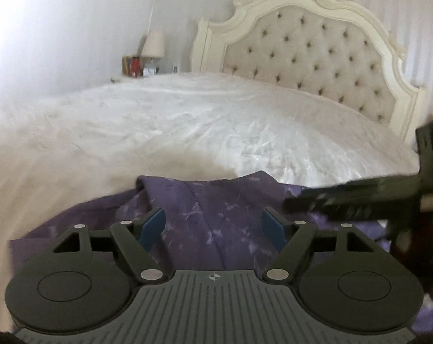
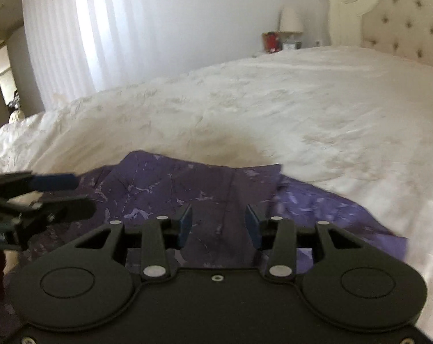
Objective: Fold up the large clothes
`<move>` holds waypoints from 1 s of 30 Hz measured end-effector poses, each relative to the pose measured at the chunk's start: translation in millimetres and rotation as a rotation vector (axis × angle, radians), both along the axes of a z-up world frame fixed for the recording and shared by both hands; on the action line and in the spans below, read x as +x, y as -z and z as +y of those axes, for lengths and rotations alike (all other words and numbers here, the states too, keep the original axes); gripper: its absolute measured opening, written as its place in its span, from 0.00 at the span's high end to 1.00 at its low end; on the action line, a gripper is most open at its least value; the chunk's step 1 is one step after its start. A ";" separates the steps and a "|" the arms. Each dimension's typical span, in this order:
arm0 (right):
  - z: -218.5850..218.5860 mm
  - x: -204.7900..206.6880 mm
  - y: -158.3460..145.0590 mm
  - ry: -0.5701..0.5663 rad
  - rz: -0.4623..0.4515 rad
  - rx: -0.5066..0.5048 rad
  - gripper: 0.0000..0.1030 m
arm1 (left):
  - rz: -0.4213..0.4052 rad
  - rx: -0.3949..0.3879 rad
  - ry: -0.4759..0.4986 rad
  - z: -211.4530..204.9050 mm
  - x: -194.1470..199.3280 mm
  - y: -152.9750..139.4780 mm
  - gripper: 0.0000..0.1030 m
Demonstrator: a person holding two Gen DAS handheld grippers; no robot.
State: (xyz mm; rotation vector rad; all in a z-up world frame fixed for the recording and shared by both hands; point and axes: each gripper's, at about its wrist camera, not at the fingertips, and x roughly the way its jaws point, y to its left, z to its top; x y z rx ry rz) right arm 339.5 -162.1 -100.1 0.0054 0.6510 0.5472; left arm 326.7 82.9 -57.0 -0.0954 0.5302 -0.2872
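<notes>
A purple garment with pale streaks (image 1: 216,218) lies folded over on the white bedspread (image 1: 173,120), near the bed's front edge. My left gripper (image 1: 215,229) hovers just above it, open, its blue pads apart with only cloth seen below. In the right wrist view the same garment (image 2: 187,189) spreads under my right gripper (image 2: 218,225), also open with nothing pinched. The right gripper's dark body (image 1: 359,197) juts in from the right of the left wrist view; the left gripper (image 2: 44,197) shows blurred at the left of the right wrist view.
A tufted cream headboard (image 1: 316,54) stands at the bed's far end. A bedside table with a lamp (image 1: 153,46) and a red box (image 1: 131,66) sits by the wall. Sheer curtains (image 2: 73,34) cover a bright window.
</notes>
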 end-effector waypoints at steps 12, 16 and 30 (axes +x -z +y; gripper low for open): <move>-4.9 17.1 48.6 0.079 0.087 -0.135 0.51 | 0.208 0.079 -0.048 18.9 23.7 53.0 0.29; -7.1 -9.5 18.2 0.047 0.003 -0.091 0.47 | 0.165 0.044 -0.094 20.4 0.2 28.1 0.25; 14.1 -41.7 44.0 -0.050 0.077 -0.264 0.34 | 0.244 0.110 -0.073 1.3 -29.6 50.6 0.13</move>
